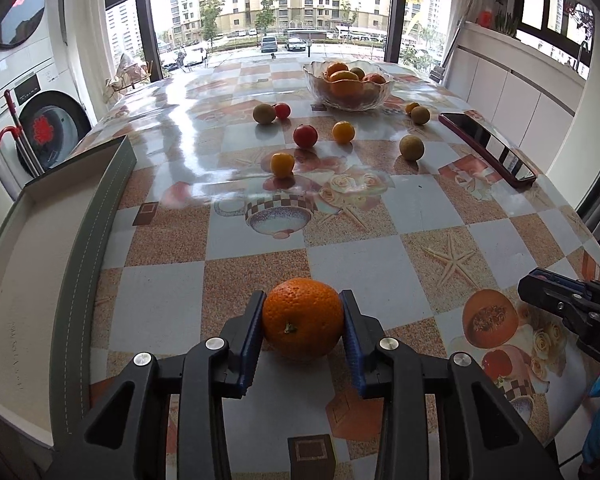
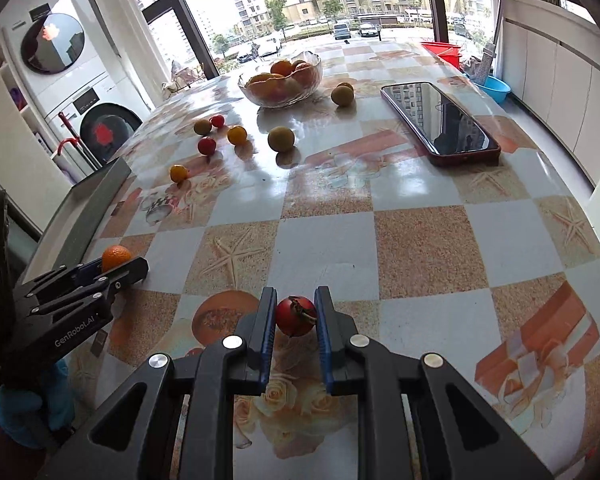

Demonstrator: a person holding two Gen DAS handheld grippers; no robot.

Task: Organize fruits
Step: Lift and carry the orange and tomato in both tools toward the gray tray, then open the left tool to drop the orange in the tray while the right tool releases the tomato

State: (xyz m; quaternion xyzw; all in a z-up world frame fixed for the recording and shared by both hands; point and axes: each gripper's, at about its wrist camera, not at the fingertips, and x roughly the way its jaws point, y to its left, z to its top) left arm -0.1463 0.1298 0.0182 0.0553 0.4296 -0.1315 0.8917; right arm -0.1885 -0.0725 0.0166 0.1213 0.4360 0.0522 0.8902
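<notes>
Patterned table (image 1: 420, 208): phone (image 1: 488, 148), glass bowl (image 1: 347, 86), loose fruits (image 1: 304, 135) ahead.

- A home, in a laundry or balcony room.
- Stacked washing machines (image 1: 40, 128) stand by the tall windows (image 1: 272, 4).
- White cabinets (image 1: 512, 92) line the wall.
- A patterned oilcloth covers the bench (image 1: 432, 208), where a glass fruit bowl (image 1: 346, 84) sits.

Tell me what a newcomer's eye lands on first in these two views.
First, the fruit clamped up close: an orange in the left tongs beside a grey-edged tray, and a small red fruit in the right tongs. Behind them, a glass bowl of fruit stands at the table's far end, a phone to its right.
</notes>
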